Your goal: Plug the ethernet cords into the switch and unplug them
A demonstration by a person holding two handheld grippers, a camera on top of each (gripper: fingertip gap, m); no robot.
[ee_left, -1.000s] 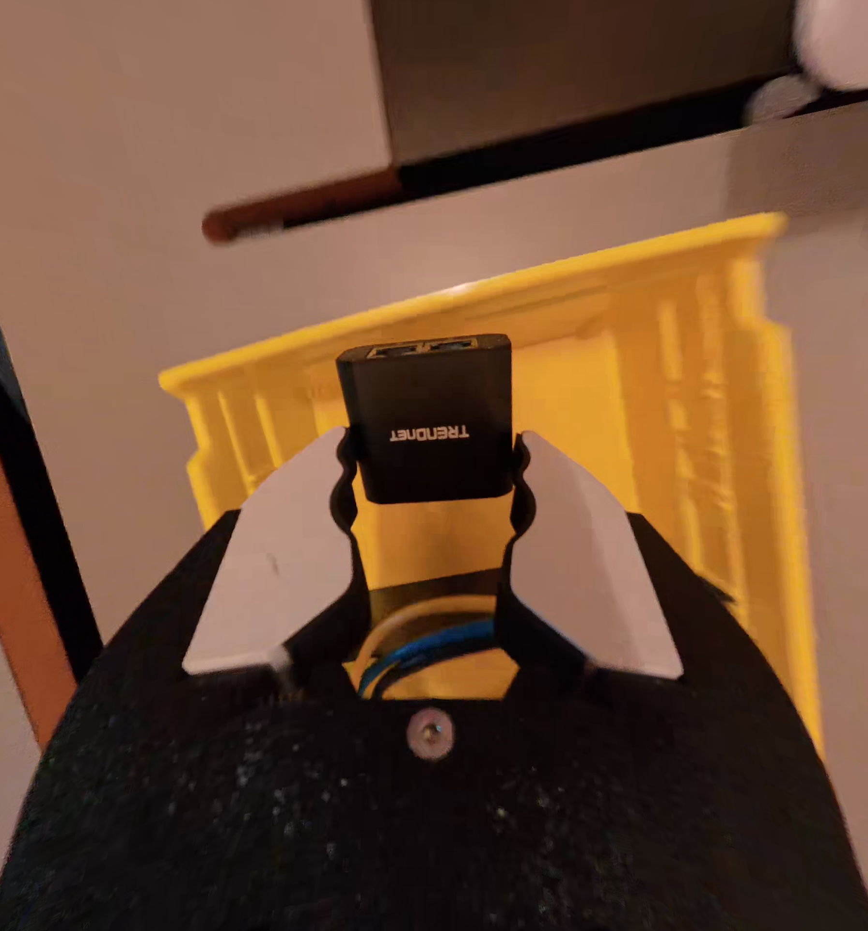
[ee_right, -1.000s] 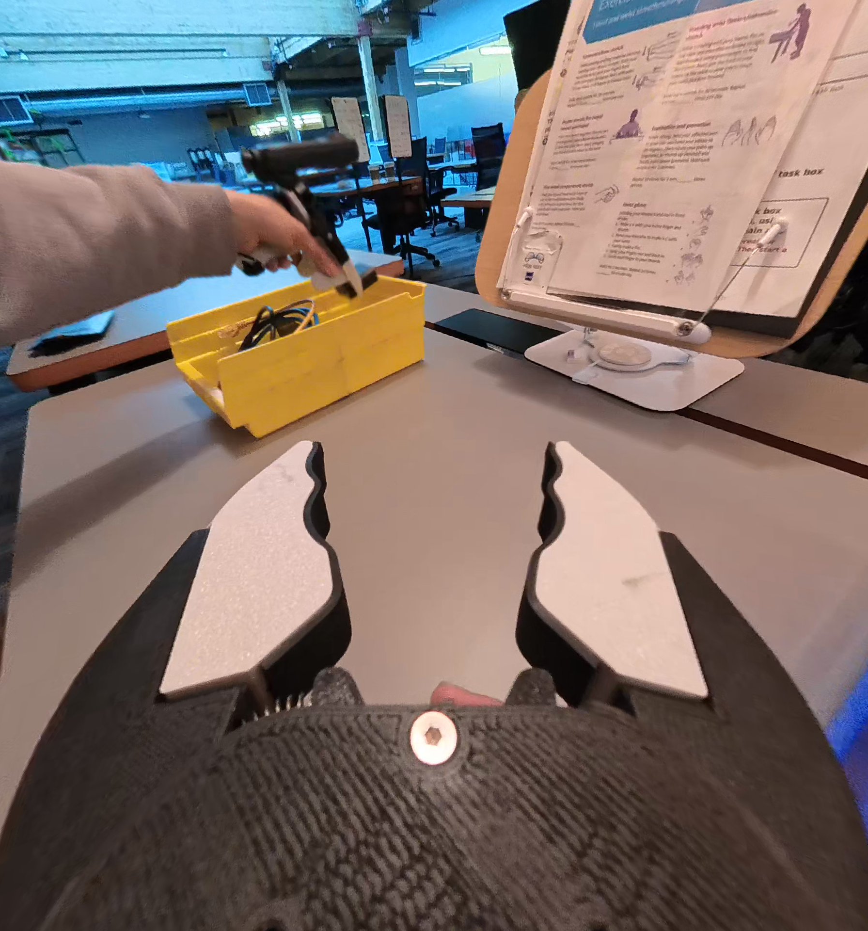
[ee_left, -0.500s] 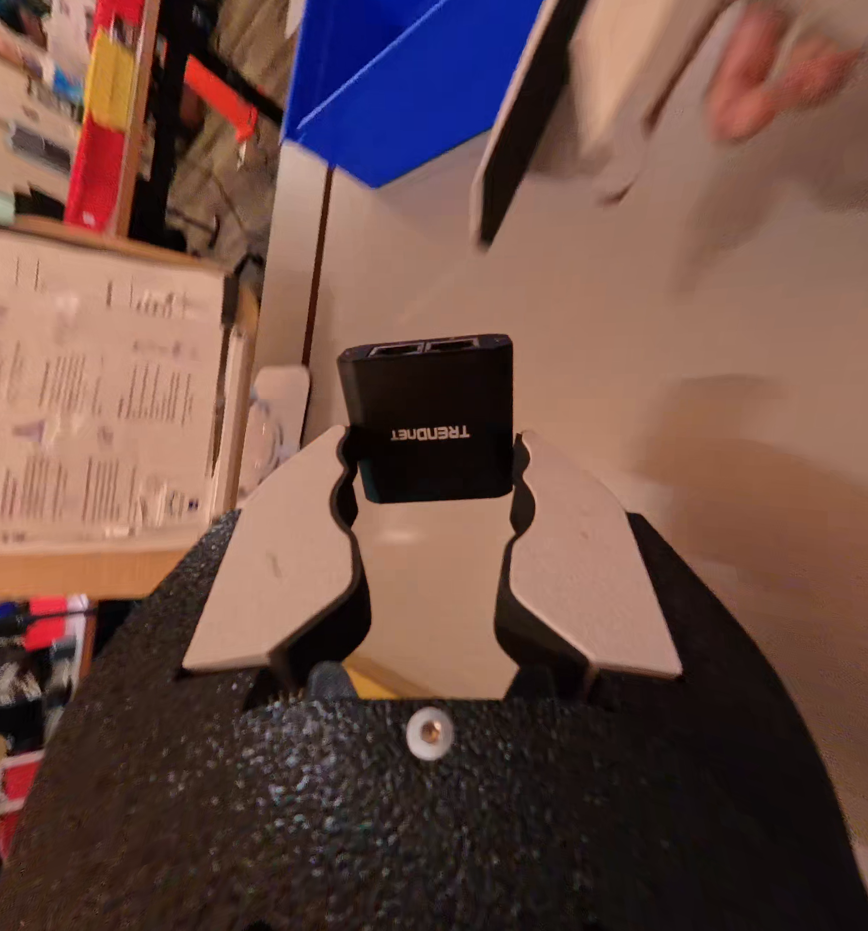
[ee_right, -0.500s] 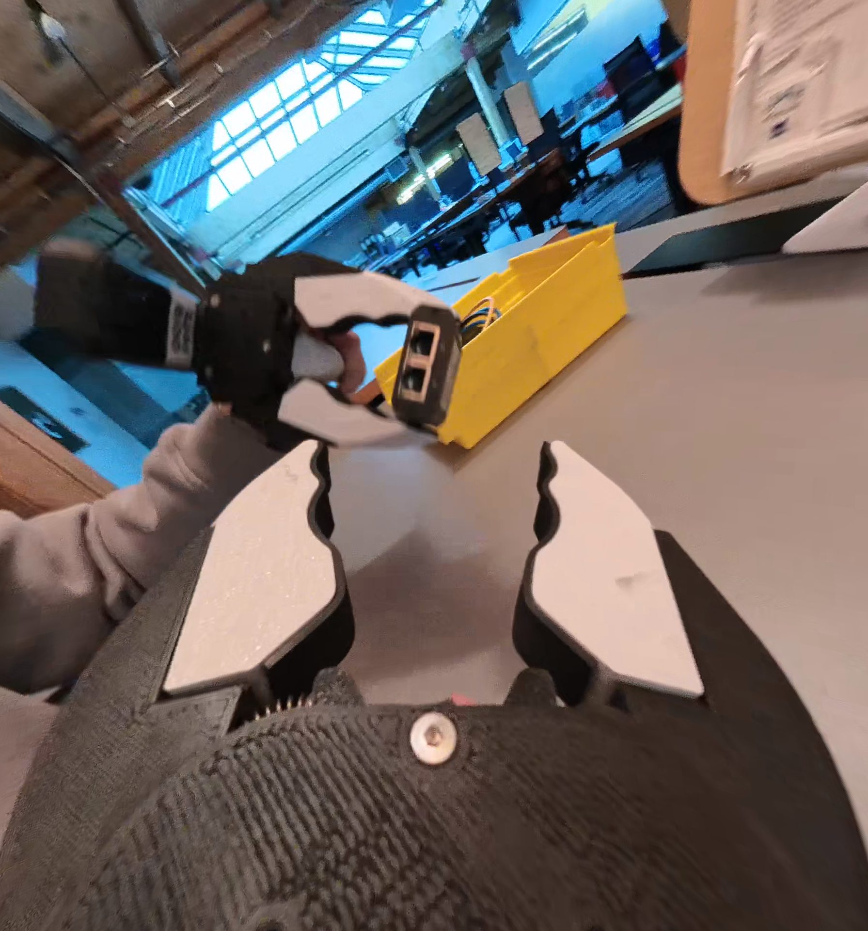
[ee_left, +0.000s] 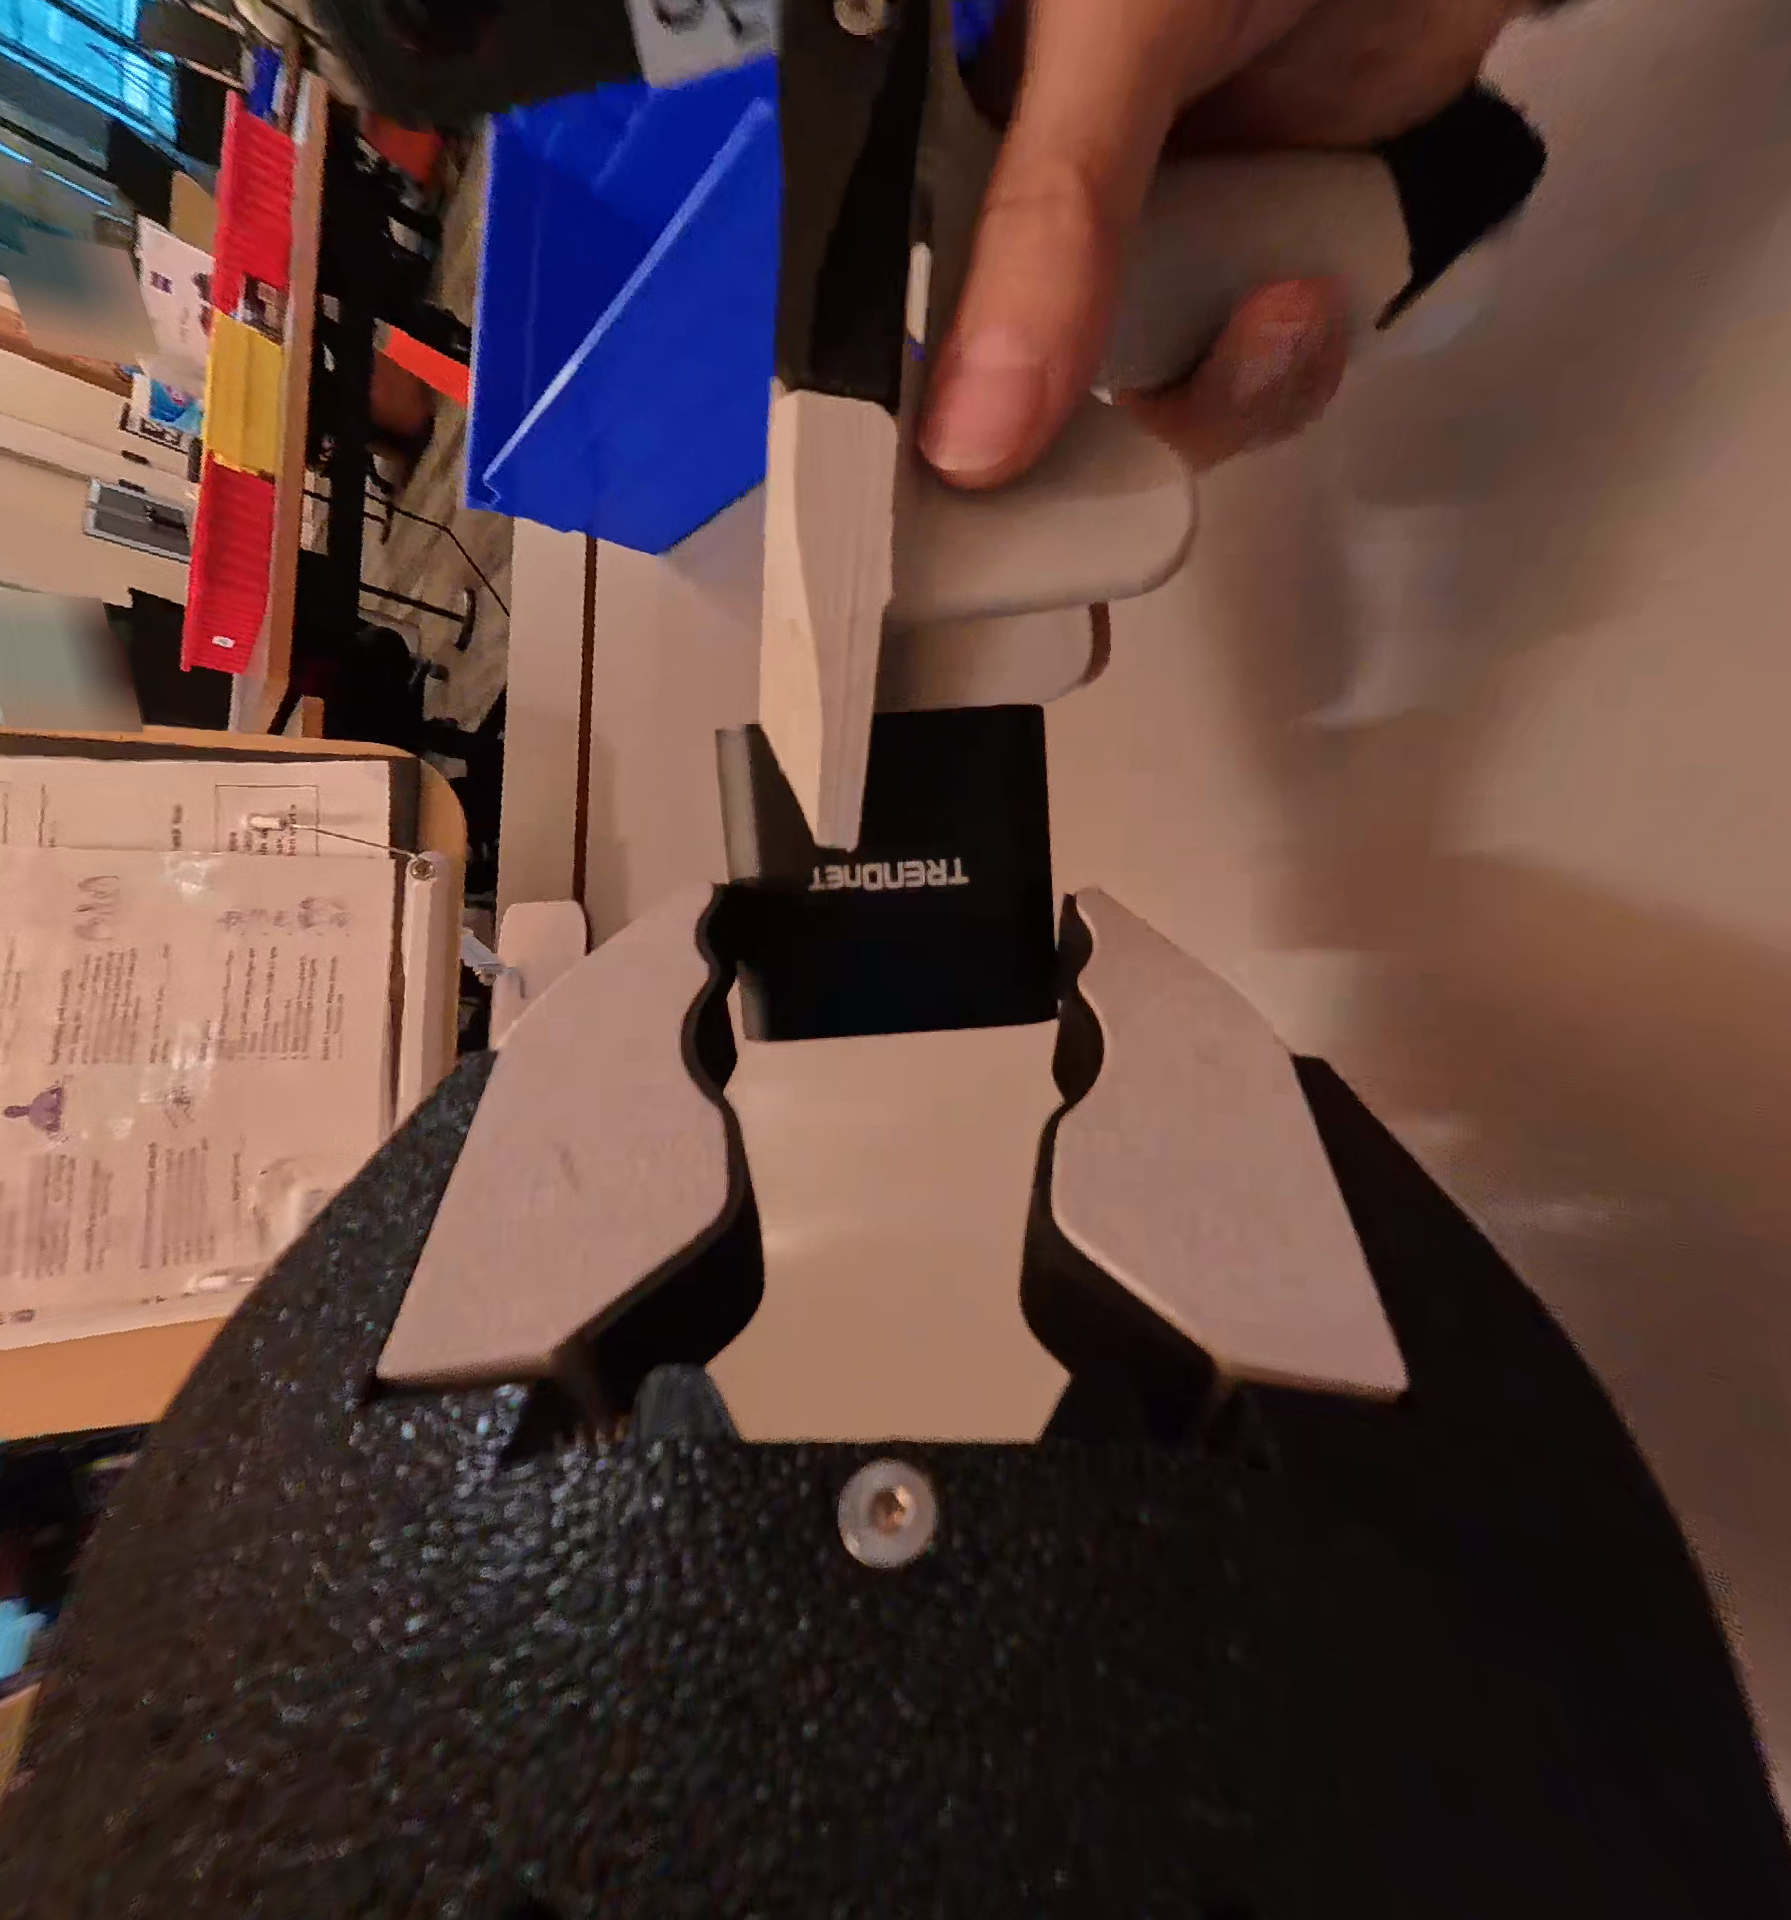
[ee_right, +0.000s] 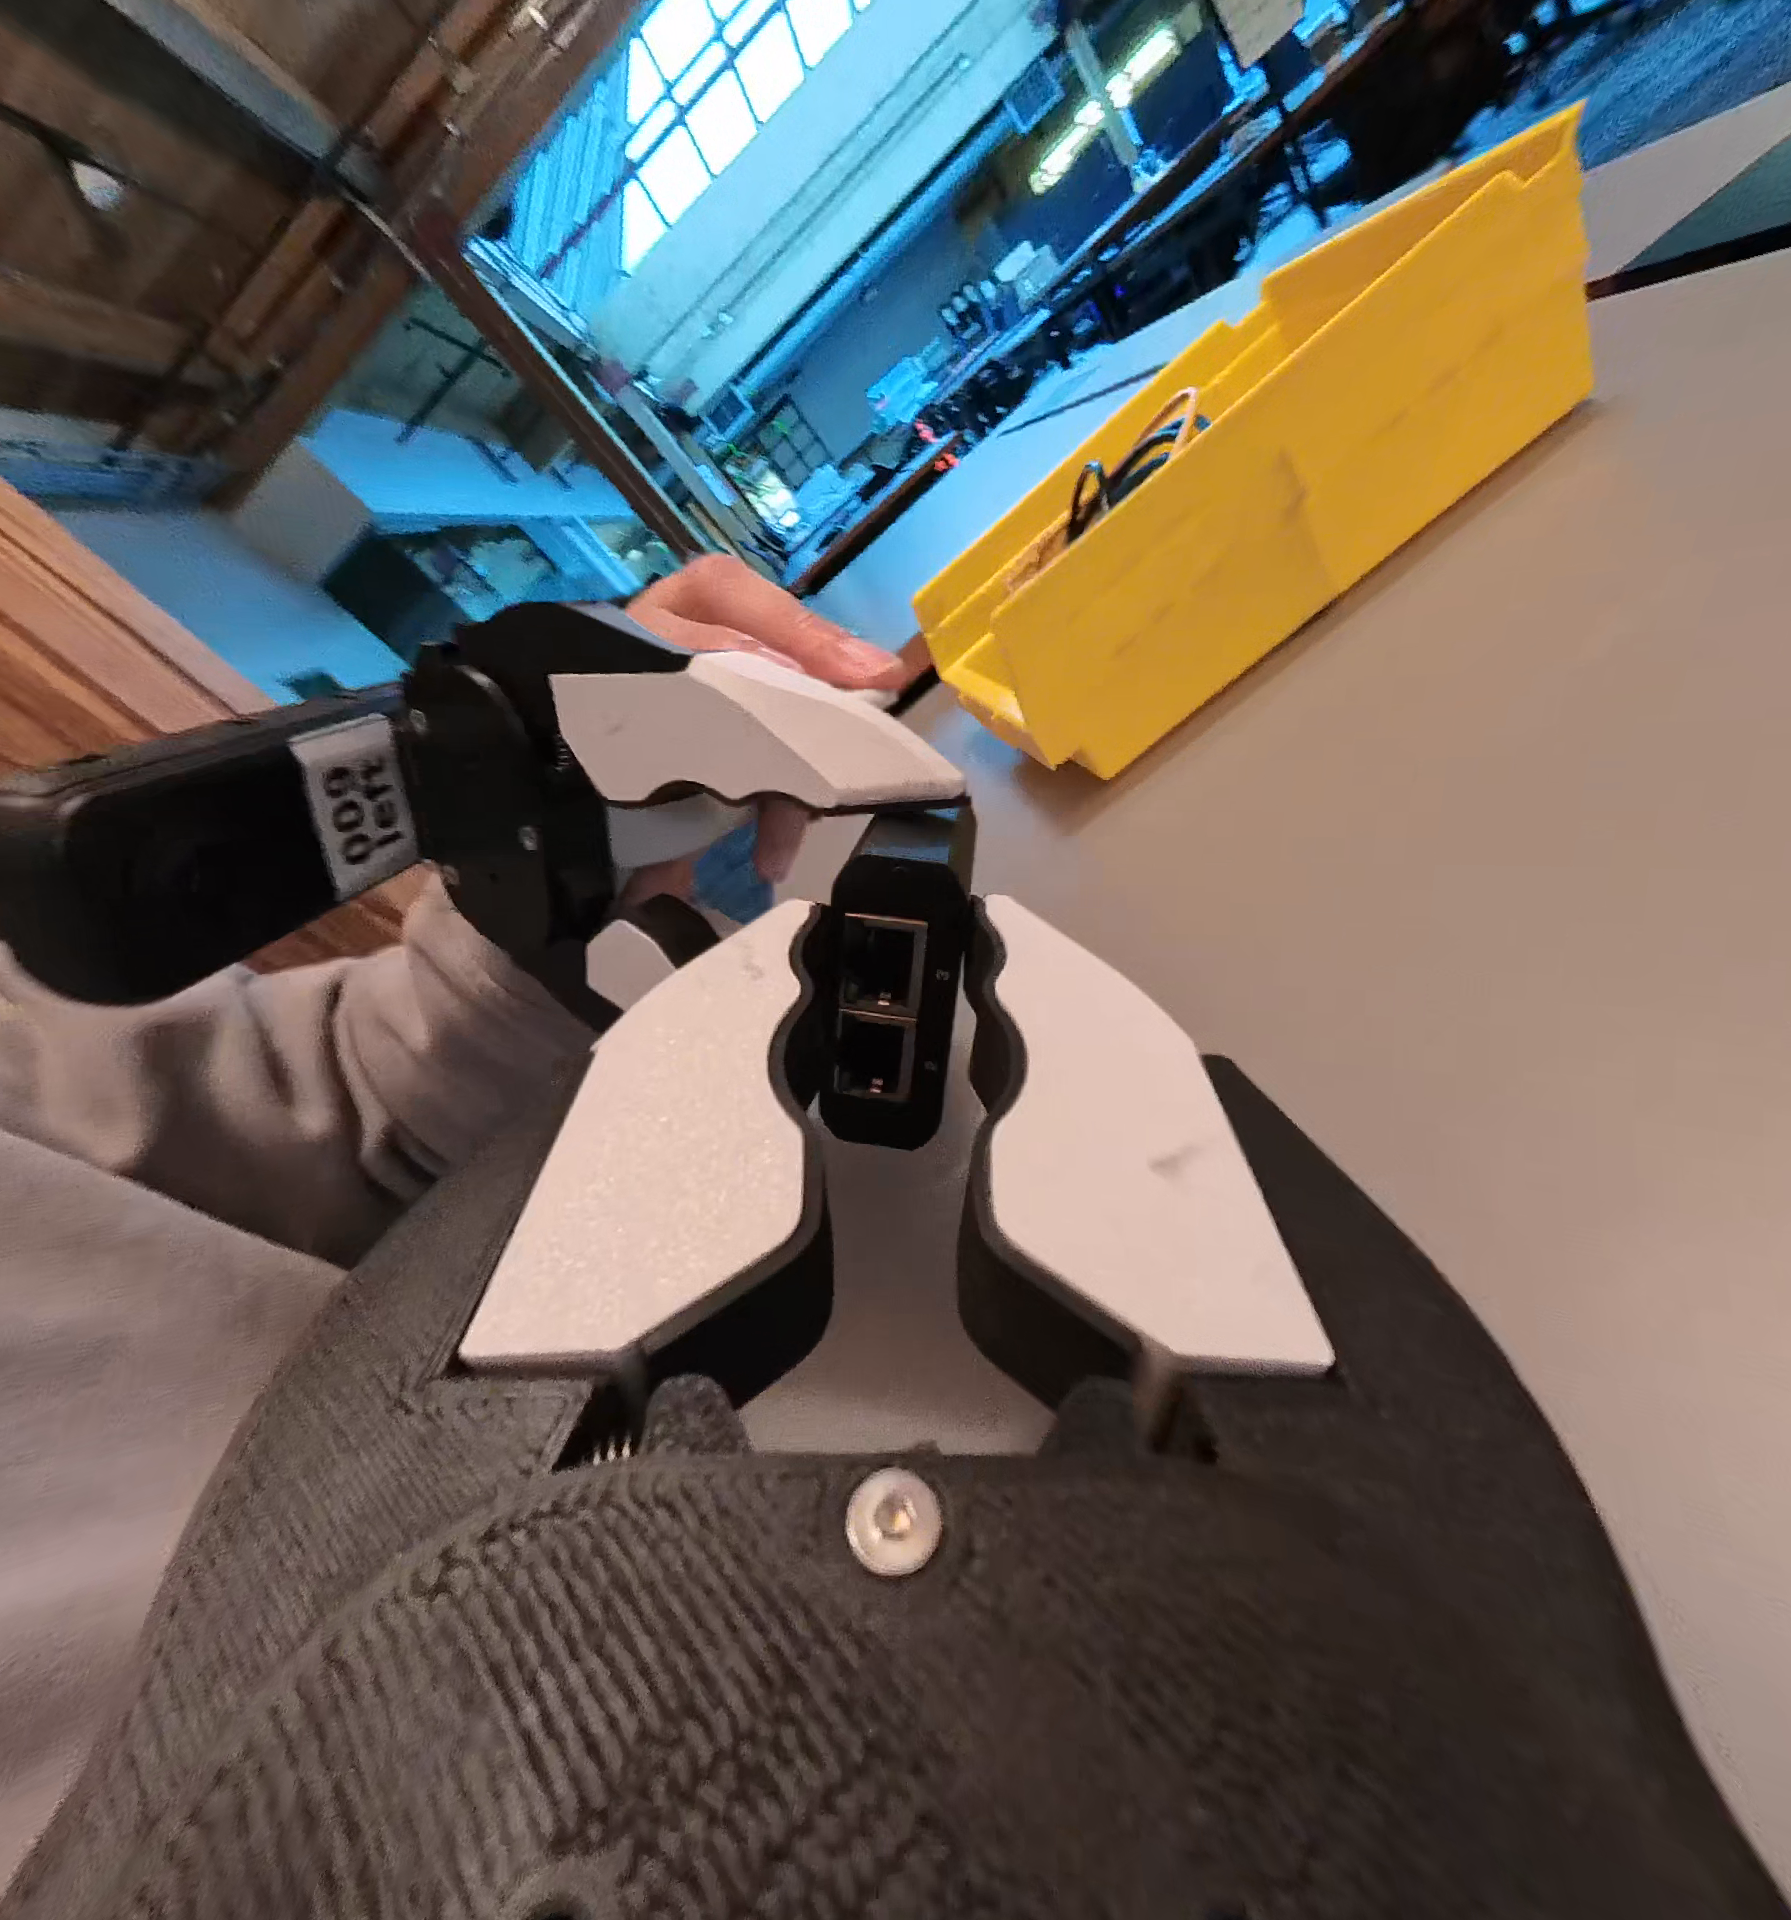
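- Beneath both claws spreads the grey table [ee_right: 1493,935], the biggest thing in view, bare under the right gripper's fingers.
- Well ahead and to the right of the right gripper [ee_right: 889,997] sits a yellow bin [ee_right: 1286,540] on the table, with dark and orange cords [ee_right: 1130,468] showing over its rim.
- Left of the right gripper comes the left gripper [ee_left: 886,940], held by a person's hand [ee_right: 766,634] in a grey sleeve; its fingers are clenched on the sides of the black switch [ee_left: 922,914].
- Between the right gripper's fingertips stands the switch [ee_right: 886,1029], its two ports facing the camera, one above the other; the fingers press its two flat faces, so both claws grasp it at once.
- Above the table surface the switch hangs, touching only the two claws.
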